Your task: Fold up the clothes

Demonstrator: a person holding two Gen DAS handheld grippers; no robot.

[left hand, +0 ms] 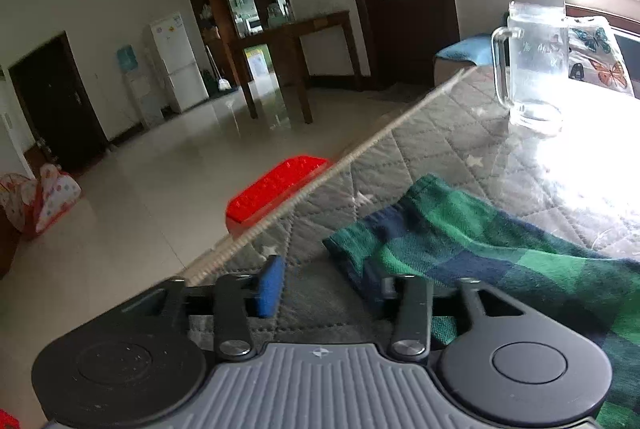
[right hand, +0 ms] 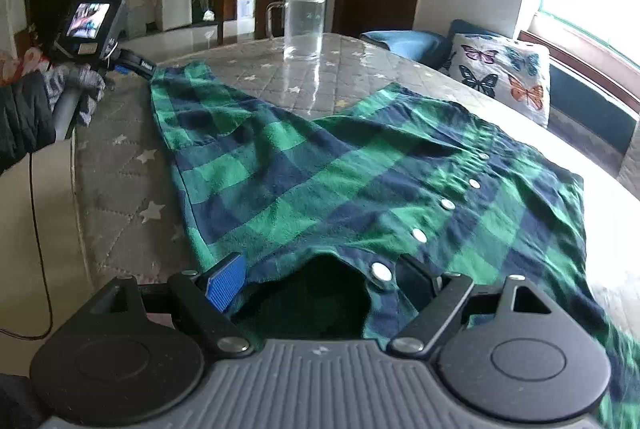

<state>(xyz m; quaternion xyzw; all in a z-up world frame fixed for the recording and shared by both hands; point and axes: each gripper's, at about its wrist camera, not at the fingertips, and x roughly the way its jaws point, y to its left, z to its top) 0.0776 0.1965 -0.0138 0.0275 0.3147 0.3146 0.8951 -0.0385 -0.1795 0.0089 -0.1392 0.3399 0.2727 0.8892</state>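
A green and navy plaid shirt (right hand: pixel 360 181) lies spread on the quilted grey table cover, snap buttons up. Its sleeve end shows in the left wrist view (left hand: pixel 460 241). My left gripper (left hand: pixel 328 287) is open, its jaws wide, low at the sleeve's cuff near the table's left edge; the right finger is under or against the cloth. It also shows in the right wrist view (right hand: pixel 120 63), held by a gloved hand. My right gripper (right hand: pixel 320 287) is open, jaws astride the shirt's near edge by the lowest snap.
A clear glass mug (right hand: pixel 302 23) stands on the table (right hand: pixel 120 189) beyond the shirt, also in the left wrist view (left hand: pixel 532 65). A butterfly cushion (right hand: pixel 504 73) sits at the right. A red stool (left hand: pixel 276 193) stands on the floor beside the table edge.
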